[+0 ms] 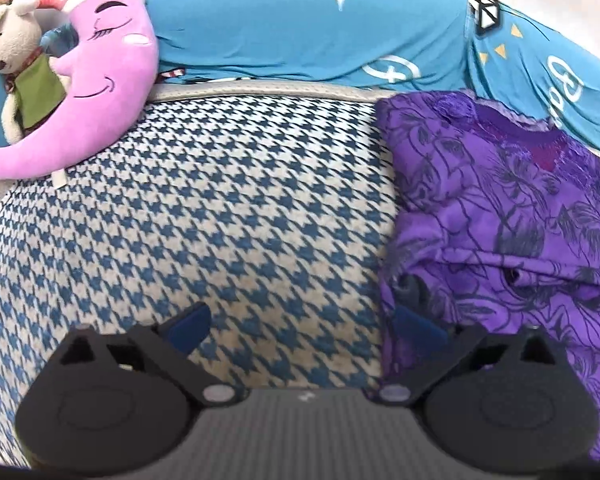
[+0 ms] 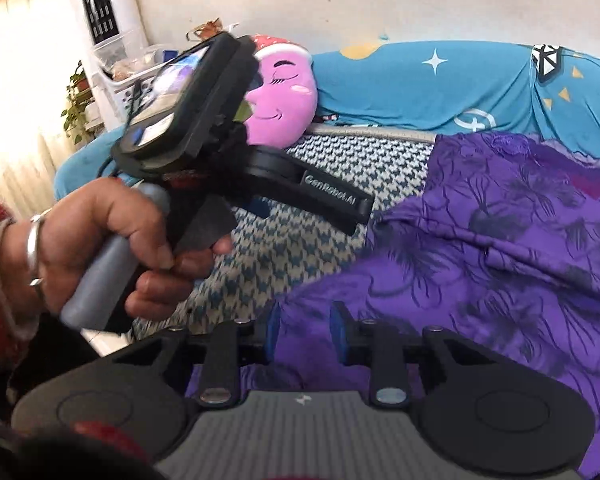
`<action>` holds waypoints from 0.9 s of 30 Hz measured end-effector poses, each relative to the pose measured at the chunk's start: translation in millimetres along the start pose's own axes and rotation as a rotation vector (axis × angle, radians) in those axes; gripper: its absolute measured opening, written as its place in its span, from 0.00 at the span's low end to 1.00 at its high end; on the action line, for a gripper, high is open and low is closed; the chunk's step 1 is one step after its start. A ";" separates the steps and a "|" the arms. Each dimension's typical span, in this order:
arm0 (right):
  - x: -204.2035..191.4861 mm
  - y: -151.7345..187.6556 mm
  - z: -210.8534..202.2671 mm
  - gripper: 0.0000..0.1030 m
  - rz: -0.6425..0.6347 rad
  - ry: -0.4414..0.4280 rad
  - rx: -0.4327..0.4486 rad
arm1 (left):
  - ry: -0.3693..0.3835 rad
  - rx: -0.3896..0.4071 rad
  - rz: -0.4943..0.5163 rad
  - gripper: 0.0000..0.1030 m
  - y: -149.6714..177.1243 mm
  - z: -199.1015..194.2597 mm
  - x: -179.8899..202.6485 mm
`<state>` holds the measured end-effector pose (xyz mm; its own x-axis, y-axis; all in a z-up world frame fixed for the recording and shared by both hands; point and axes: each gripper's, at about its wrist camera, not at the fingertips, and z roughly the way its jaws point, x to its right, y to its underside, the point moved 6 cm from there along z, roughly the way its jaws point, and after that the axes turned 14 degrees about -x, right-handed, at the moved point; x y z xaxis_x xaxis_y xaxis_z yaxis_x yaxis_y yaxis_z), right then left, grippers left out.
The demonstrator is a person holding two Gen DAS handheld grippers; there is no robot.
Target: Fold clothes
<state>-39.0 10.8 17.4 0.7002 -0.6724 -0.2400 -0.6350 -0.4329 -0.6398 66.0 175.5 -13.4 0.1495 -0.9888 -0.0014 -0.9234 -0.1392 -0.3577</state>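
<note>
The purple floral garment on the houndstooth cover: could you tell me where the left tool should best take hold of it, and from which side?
Probably the purple floral garment's free left edge, where a raised fold lifts off the houndstooth cover. Come from the bare cover side: the left tool is open there, one finger already at that edge.

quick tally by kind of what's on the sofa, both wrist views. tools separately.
Garments: 1, purple floral garment
Plush toys: 2, pink moon cushion and cream stuffed animal
Sofa covers: 2, houndstooth seat cover and blue starry throw
Tools: 2, left tool and right tool
Total: 7
</note>
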 end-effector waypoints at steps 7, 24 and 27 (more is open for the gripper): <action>6.0 -23.1 24.2 0.28 0.005 0.026 0.018 | 0.024 -0.001 -0.082 1.00 -1.8 2.4 -15.6; 24.5 -55.3 75.4 0.28 0.028 0.142 -0.003 | -0.115 -0.019 -0.153 1.00 -4.5 6.1 -49.3; 30.7 -59.3 84.8 0.28 0.042 0.187 -0.018 | -0.125 -0.029 -0.158 1.00 -3.0 8.0 -52.6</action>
<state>47.7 66.7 -13.9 0.6013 -0.7891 -0.1252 -0.6691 -0.4116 -0.6188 63.7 228.4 -19.8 0.3342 -0.9403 -0.0639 -0.8945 -0.2951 -0.3357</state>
